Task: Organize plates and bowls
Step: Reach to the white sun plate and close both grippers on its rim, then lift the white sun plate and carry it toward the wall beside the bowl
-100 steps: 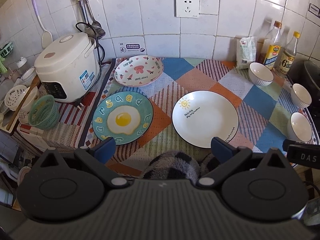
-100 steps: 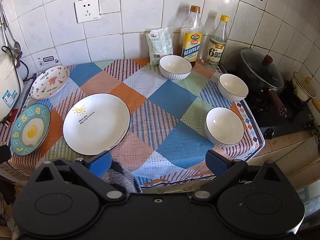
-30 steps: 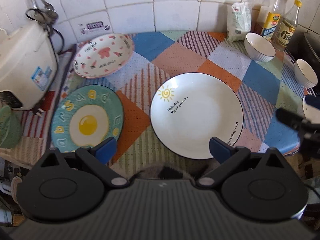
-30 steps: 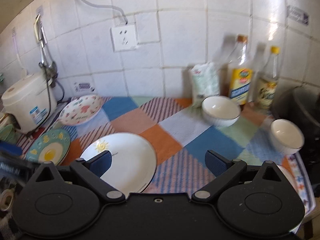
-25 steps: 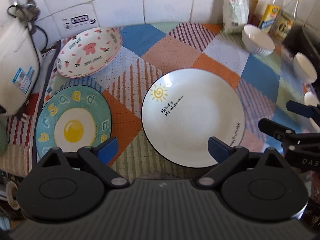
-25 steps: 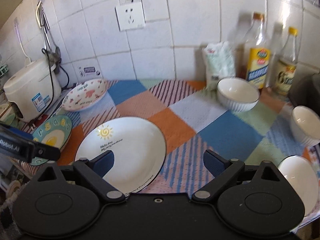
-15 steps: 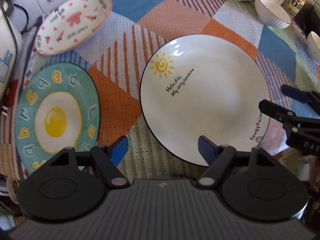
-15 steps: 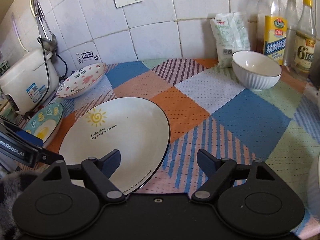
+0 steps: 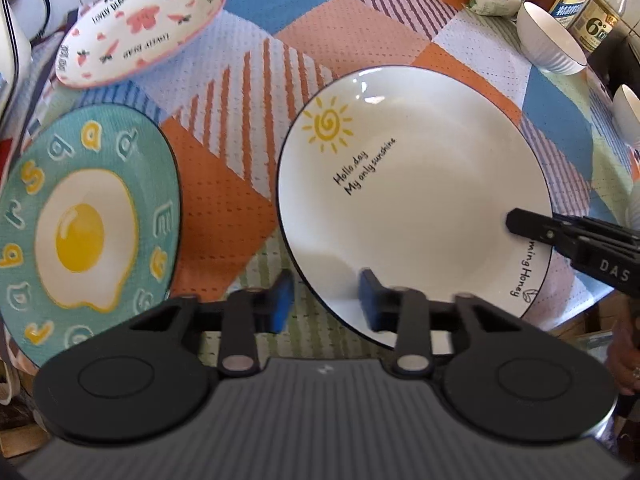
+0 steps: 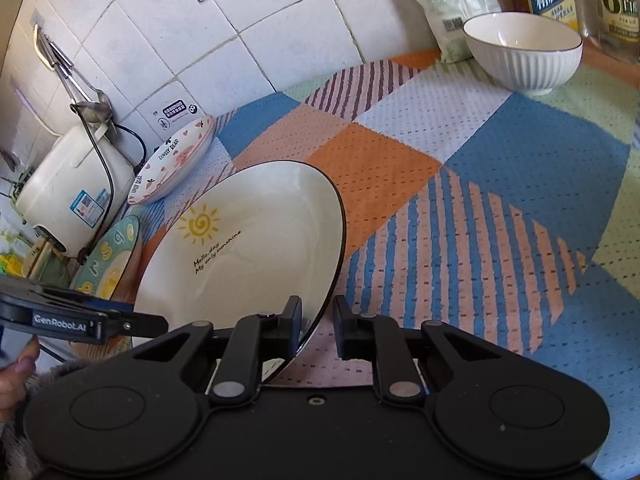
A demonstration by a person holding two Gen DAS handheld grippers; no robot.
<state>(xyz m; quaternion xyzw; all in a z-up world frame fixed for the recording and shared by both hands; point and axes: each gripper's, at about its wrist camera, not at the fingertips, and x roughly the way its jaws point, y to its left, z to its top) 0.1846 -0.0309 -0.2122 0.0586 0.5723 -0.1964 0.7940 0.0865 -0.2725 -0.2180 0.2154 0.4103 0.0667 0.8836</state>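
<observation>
Both grippers have dropped to the white plate point(image 9: 416, 200) since a second ago, jaws just closing; from the left wrist, the left gripper point(image 9: 326, 300) straddles the plate's near-left rim, one blue pad point(image 9: 370, 300) over the plate and the other outside on the cloth point(image 9: 360, 36), whether they pinch cannot be told, with the egg plate point(image 9: 88, 232) left and the heart plate point(image 9: 140, 28) behind. From the right wrist, the right gripper point(image 10: 318, 326) has narrowed around the plate's near-right rim, apparently clamped on it, a bowl point(image 10: 522, 52) standing far behind near the wall.
</observation>
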